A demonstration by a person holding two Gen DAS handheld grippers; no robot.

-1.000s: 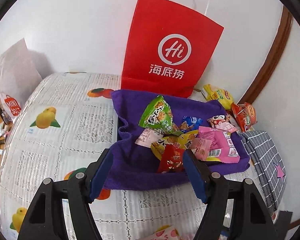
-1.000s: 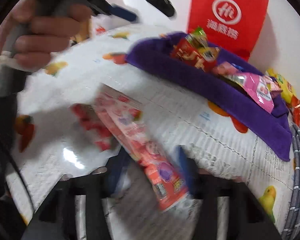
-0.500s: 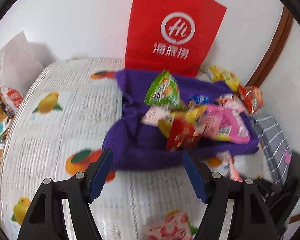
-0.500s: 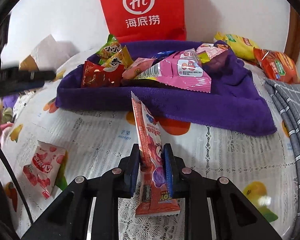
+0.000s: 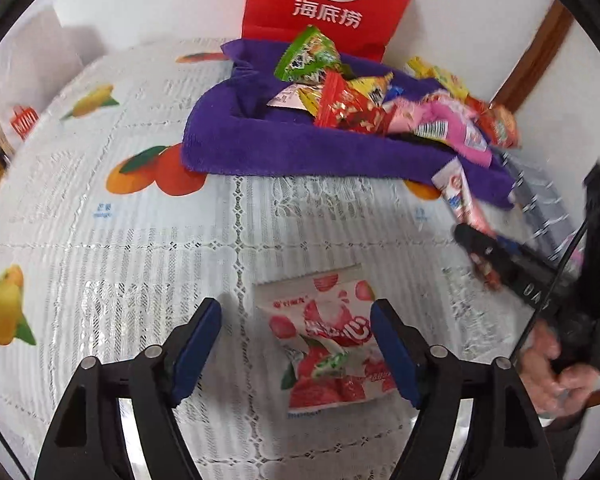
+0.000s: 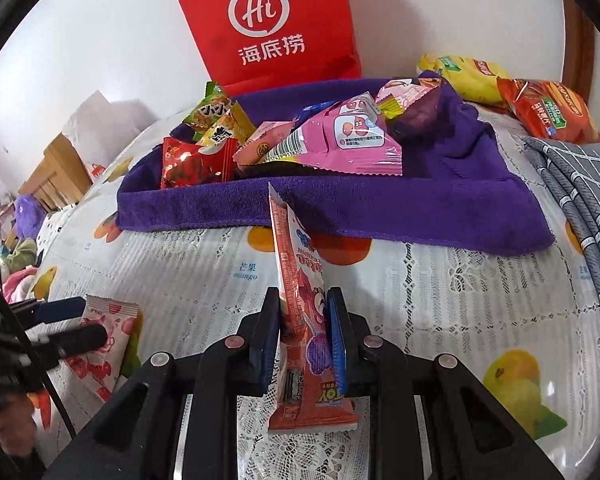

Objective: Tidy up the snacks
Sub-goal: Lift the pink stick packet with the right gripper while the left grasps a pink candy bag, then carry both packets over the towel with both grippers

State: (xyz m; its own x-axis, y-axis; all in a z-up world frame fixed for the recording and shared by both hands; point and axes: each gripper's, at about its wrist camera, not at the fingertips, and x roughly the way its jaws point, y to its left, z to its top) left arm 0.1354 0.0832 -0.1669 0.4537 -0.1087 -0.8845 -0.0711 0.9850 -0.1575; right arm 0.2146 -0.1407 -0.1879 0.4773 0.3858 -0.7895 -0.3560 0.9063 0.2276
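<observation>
A strawberry-print snack packet (image 5: 328,336) lies flat on the fruit-print tablecloth. My left gripper (image 5: 296,320) hangs over it with its jaws opening; the packet is between the blue pads and neither pad presses on it. My right gripper (image 6: 303,320) is shut on a long pink-red stick packet (image 6: 296,264), held upright on edge. A purple towel (image 6: 380,208) behind it bears a heap of several snack packets (image 6: 340,140). The left wrist view shows the right gripper (image 5: 484,240) and its stick packet (image 5: 456,188) beside the towel (image 5: 260,140).
A red paper bag (image 5: 332,0) stands against the wall behind the towel. A yellow packet (image 6: 464,76) and an orange one (image 6: 548,112) lie at the back right, by a grey checked cloth (image 6: 580,200). A white bag (image 5: 28,80) stands far left.
My left gripper has come down and forward over the strawberry packet, which now lies between its wider-set fingers. The right gripper rolled the stick packet upright, then kept still.
</observation>
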